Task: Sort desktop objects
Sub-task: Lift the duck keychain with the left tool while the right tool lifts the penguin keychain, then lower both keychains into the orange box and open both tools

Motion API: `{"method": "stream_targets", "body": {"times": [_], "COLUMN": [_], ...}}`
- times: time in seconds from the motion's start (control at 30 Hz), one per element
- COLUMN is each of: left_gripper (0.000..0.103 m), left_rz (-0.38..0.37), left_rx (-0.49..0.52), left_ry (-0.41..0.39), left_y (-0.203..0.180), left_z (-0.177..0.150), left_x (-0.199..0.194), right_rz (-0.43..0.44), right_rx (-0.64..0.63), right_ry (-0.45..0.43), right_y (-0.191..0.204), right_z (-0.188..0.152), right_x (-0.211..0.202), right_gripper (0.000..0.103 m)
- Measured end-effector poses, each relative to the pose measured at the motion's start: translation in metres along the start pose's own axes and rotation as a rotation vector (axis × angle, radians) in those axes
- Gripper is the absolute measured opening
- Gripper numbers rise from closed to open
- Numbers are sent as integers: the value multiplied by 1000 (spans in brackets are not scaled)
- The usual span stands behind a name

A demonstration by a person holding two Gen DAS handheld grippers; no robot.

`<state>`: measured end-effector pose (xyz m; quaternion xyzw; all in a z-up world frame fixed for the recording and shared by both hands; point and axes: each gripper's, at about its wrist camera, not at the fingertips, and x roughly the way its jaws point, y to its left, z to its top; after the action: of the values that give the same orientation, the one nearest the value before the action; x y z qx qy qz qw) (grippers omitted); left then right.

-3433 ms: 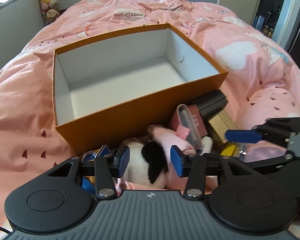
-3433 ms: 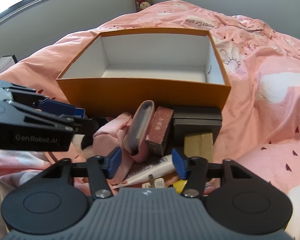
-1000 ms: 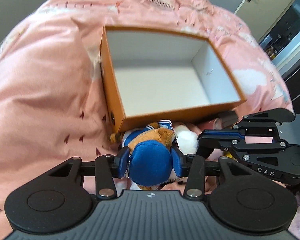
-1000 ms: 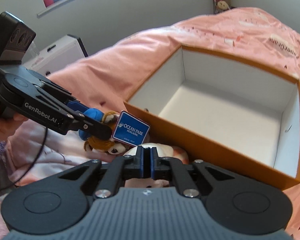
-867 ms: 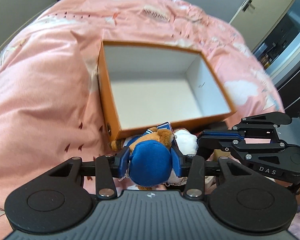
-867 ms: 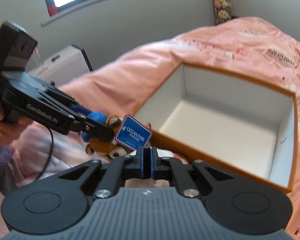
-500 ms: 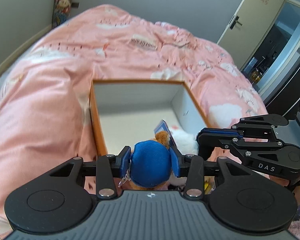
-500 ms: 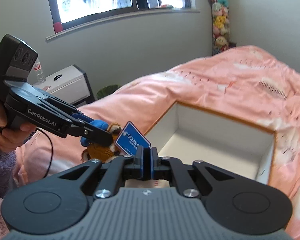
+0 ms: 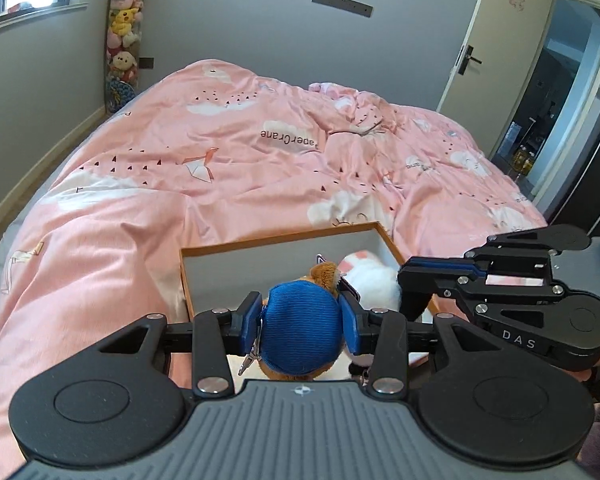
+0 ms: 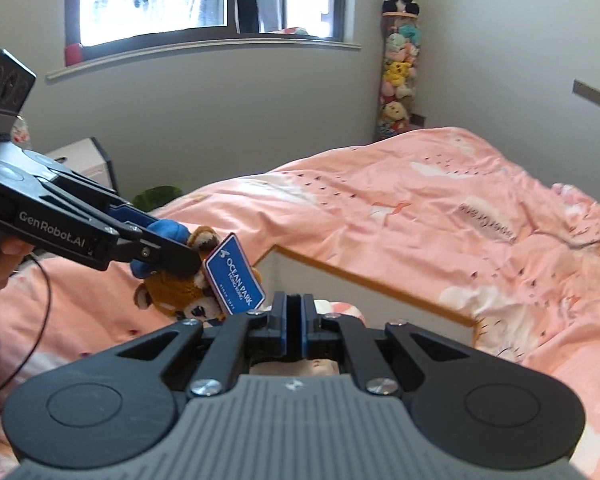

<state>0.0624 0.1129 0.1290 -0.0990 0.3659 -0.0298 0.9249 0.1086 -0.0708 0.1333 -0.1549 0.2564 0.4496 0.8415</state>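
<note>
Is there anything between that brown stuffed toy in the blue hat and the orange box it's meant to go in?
Nothing visible. The left tool holds the stuffed toy above the near edge of the orange box, whose top is open.

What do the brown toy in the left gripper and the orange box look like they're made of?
Brown toy: plush, with fuzzy pile fabric and a ribbed blue cloth cap; its blue tag looks like glossy card. Orange box: probably cardboard, with thin stiff walls, matte white inside.

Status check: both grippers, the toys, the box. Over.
Left gripper shut on brown plush, held above bedding. Right gripper shut, white plush hanging from it. Box open just ahead, nothing blocking.
</note>
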Motion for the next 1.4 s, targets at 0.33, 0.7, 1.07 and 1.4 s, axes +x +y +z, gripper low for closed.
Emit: {"method": "stream_targets", "body": {"times": [0.33,0.7,1.07,1.4], "left_gripper": [47,47,47,47], "left_rz": [51,135,173,173], "left_rx": [15,86,149,226], "left_ry": [29,58,83,97], "left_y": [15,19,24,30], "left_z": [-4,-6,-6,-19], "left_x": [61,109,144,165], "right_rz": [-47,-78,-15,68], "right_rx": [-71,-101,-152,-32], "right_ry": [63,121,143,251], "right_y": [-11,-24,-34,-50], "right_z": [-2,-7,-12,-28], "right_x": [56,114,163,177], "right_gripper": [6,6,6,10]}}
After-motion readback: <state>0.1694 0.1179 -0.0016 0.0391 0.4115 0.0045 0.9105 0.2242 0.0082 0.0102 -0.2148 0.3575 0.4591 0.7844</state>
